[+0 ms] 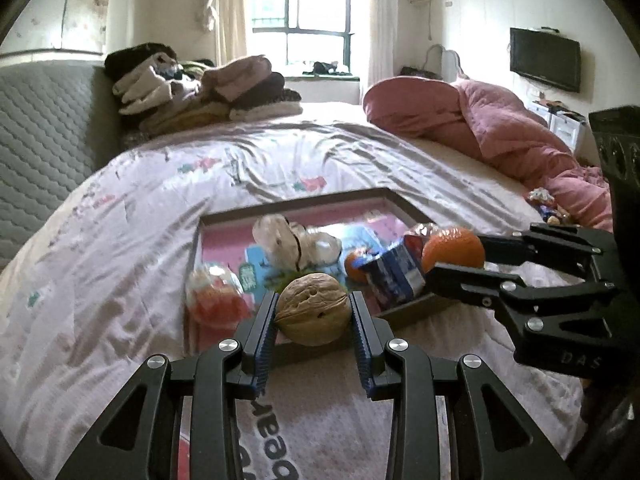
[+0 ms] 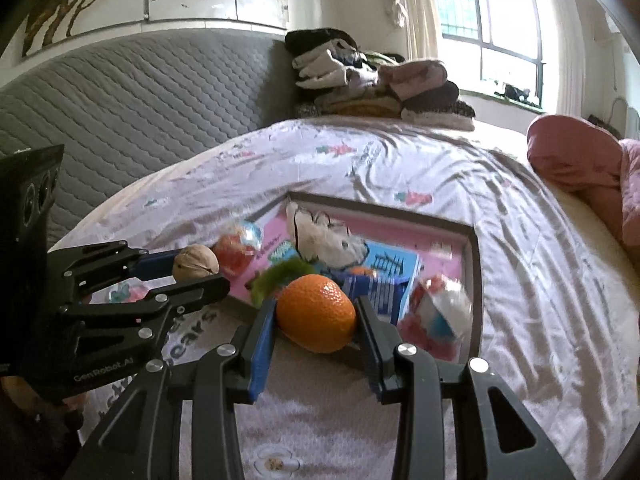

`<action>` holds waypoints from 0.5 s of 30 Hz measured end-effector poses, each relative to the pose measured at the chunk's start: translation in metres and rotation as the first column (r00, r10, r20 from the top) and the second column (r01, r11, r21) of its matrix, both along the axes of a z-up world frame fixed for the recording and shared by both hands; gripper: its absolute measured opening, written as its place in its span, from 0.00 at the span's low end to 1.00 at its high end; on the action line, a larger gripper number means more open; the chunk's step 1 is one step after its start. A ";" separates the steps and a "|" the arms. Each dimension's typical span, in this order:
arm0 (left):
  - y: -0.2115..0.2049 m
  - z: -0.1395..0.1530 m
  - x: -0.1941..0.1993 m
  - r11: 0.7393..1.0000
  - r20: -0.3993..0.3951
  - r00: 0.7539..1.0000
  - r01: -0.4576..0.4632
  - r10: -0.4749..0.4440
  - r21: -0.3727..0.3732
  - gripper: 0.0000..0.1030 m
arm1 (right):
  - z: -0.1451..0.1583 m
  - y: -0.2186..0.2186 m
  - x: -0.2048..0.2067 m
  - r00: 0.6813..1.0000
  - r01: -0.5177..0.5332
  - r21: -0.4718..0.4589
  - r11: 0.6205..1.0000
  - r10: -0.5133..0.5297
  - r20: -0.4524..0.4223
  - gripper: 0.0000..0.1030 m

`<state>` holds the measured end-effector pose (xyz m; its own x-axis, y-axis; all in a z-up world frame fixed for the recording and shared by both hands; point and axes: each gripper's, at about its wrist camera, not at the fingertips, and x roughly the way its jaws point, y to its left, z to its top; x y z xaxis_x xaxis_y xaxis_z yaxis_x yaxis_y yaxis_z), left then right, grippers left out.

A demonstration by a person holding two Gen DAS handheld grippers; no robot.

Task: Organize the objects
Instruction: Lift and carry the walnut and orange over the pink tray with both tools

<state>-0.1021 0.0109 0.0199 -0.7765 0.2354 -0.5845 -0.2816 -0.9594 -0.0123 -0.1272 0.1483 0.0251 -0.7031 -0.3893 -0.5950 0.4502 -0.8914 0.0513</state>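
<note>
Walnut (image 1: 313,309) clamped in left gripper (image 1: 314,312), orange (image 2: 316,313) in right gripper (image 2: 318,316).

Tray (image 1: 408,205) on bed (image 1: 120,240)

The walnut (image 1: 313,309) hides the tray's (image 1: 300,203) near rim at six o'clock. The blue carton's (image 2: 380,294) print is too blurred to read. At nine o'clock, the right wrist picture's edge cuts off the left gripper's (image 2: 196,276) body.

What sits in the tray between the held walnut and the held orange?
In the left wrist view, a blue carton and a second orange lie between the walnut and the held orange.
</note>
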 end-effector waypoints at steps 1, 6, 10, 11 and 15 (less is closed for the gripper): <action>-0.001 0.003 -0.001 1.000 -0.007 1.000 -0.002 0.002 -0.001 0.34 | 0.004 -0.001 -0.001 1.000 0.001 -0.001 1.000 -0.001 -0.013 0.38; -0.001 0.015 -0.006 1.000 -0.042 0.999 0.000 -0.001 -0.012 0.34 | 0.016 -0.001 -0.006 0.999 0.003 -0.008 1.000 -0.004 -0.048 0.38; -0.002 0.022 -0.012 1.000 -0.060 0.998 -0.005 0.004 -0.017 0.34 | 0.019 -0.002 -0.010 0.998 0.005 -0.007 1.000 -0.006 -0.061 0.38; -0.002 0.023 -0.013 1.000 -0.062 0.998 -0.008 0.007 -0.015 0.34 | 0.020 -0.002 -0.012 0.998 0.005 -0.008 1.000 -0.006 -0.063 0.38; -0.005 0.024 -0.019 1.000 -0.060 0.998 -0.028 0.027 -0.008 0.34 | 0.023 -0.005 -0.017 0.997 0.004 -0.005 1.000 -0.004 -0.076 0.38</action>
<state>-0.1213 0.0059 0.0438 -0.8164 0.2086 -0.5384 -0.2550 -0.9669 0.0120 -0.1442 0.1438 0.0481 -0.7480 -0.3887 -0.5380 0.4492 -0.8932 0.0209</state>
